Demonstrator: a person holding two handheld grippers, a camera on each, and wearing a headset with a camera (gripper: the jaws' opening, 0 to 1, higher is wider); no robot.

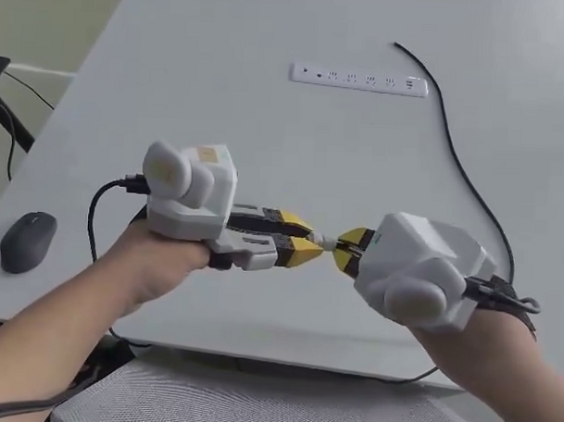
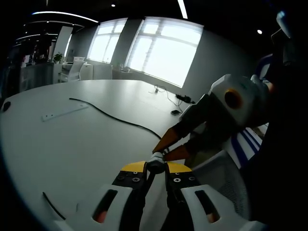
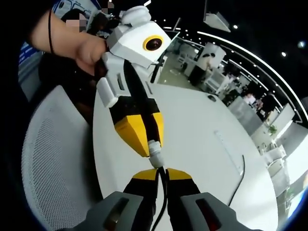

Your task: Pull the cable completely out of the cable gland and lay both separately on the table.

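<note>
The cable gland (image 1: 325,241), a small pale fitting, is hanging in the air just below the middle of the head view, above the near edge of the white table (image 1: 266,127). The left gripper (image 1: 310,243) is reaching in from the left and pinching it between its yellow tips. In the left gripper view the gland (image 2: 155,162) is sitting between the two pads at the bottom centre. In the right gripper view a thin black cable (image 3: 162,195) is coming out of the gland's lower end and running down between the jaws of the right gripper (image 3: 161,174), which are pressing together on it just beside the gland. In the head view the two grippers are pointing tip to tip, nearly level. The left hand (image 1: 160,262) is wrapping its gripper from below, and the right hand (image 1: 481,343) is holding the right gripper (image 1: 344,249) at lower right. A power strip (image 1: 359,79) is lying at the upper centre, with a black cord (image 1: 459,171) trailing toward the lower right, and a mouse (image 1: 26,241) is resting at the left edge.
</note>
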